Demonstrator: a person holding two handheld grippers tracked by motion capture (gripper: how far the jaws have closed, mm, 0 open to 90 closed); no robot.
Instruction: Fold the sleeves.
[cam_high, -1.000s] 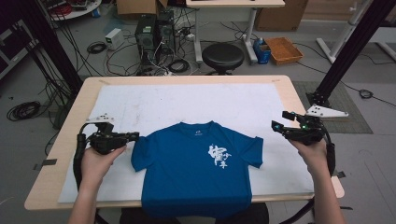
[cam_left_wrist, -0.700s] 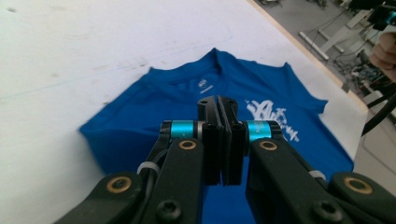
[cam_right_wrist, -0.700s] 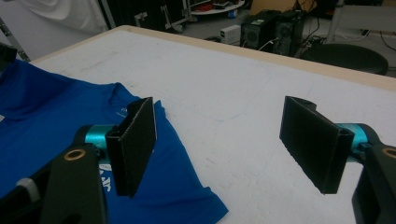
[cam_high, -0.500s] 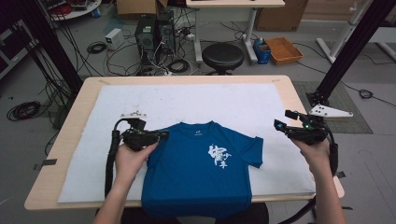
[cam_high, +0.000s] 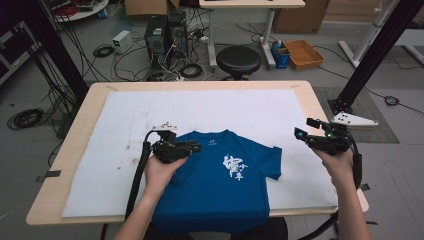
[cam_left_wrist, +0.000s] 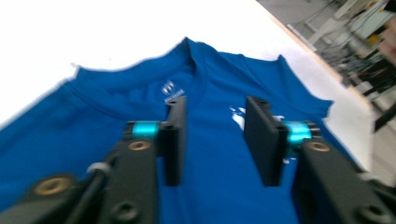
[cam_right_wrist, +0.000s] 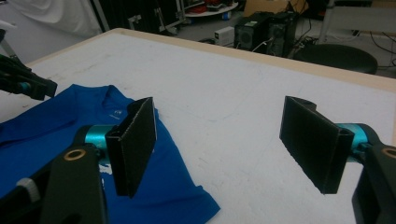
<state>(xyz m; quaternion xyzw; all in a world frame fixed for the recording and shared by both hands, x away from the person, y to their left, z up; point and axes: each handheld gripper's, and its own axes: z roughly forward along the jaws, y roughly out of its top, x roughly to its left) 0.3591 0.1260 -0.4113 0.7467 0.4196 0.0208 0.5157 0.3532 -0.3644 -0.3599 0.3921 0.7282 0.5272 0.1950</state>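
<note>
Clearly soft and limp, the blue T-shirt (cam_high: 220, 185) lies flat at lower centre on the white mat (cam_high: 260, 110). Left gripper (cam_high: 192, 147), jaws parted, hovers over its shoulder, likely the best hold; right gripper (cam_high: 302, 135) waits released beside.

Lies flat on the sheet (cam_high: 260, 107) covering the table (cam_high: 95, 92): T-shirt (cam_high: 220, 187), toward the near edge, hem apparently overhanging it. Hovers over its left shoulder: left gripper (cam_high: 196, 147). Right gripper (cam_high: 301, 134) near the right edge.
</note>
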